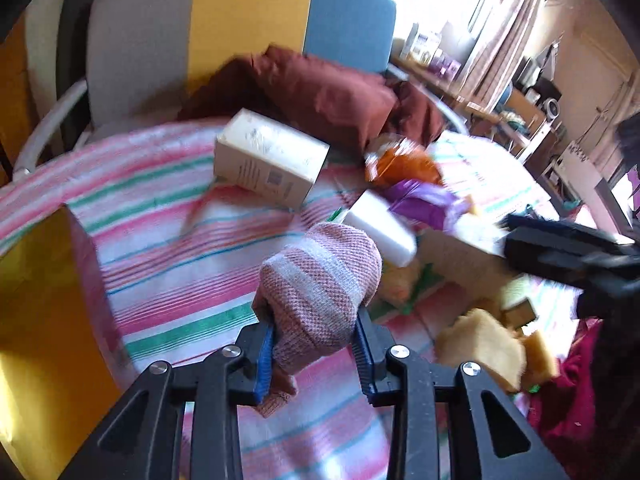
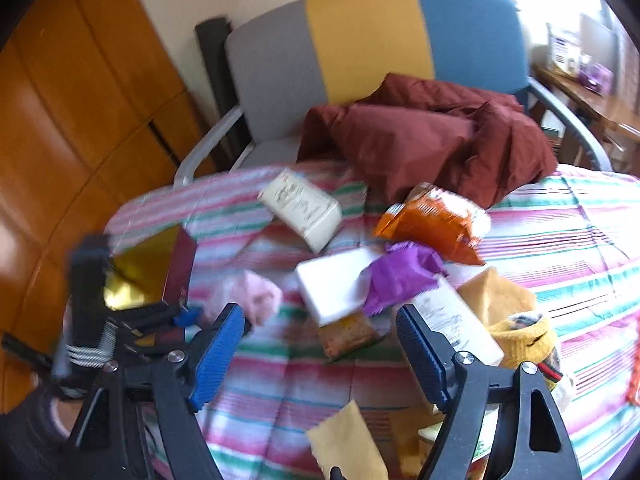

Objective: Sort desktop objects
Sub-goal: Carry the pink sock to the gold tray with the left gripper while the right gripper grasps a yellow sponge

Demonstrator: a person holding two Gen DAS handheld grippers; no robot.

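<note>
My left gripper (image 1: pixel 314 330) is shut on a rolled pink-and-white knitted sock (image 1: pixel 320 280), held above the striped tablecloth (image 1: pixel 168 240). In the right wrist view the same sock (image 2: pixel 256 296) shows as a pink blur at the left gripper's blue tip (image 2: pixel 188 314). My right gripper (image 2: pixel 320 342) stands open over the pile, nothing pressed between its blue pads (image 2: pixel 218 344). Beyond it lie a brown pad (image 2: pixel 348 334), a white block (image 2: pixel 332 284), a purple wrapper (image 2: pixel 400 276), a labelled white pack (image 2: pixel 456 324) and a yellow sock (image 2: pixel 524 336).
A cream carton (image 1: pixel 272 160) and an orange snack bag (image 1: pixel 400 160) lie further back. A red box with gold lining (image 1: pixel 40 300) stands at the left edge. A maroon cloth (image 2: pixel 420 136) spills from the grey, yellow and blue chair (image 2: pixel 360 32). Yellow cloth pieces (image 1: pixel 480 340) lie at the right.
</note>
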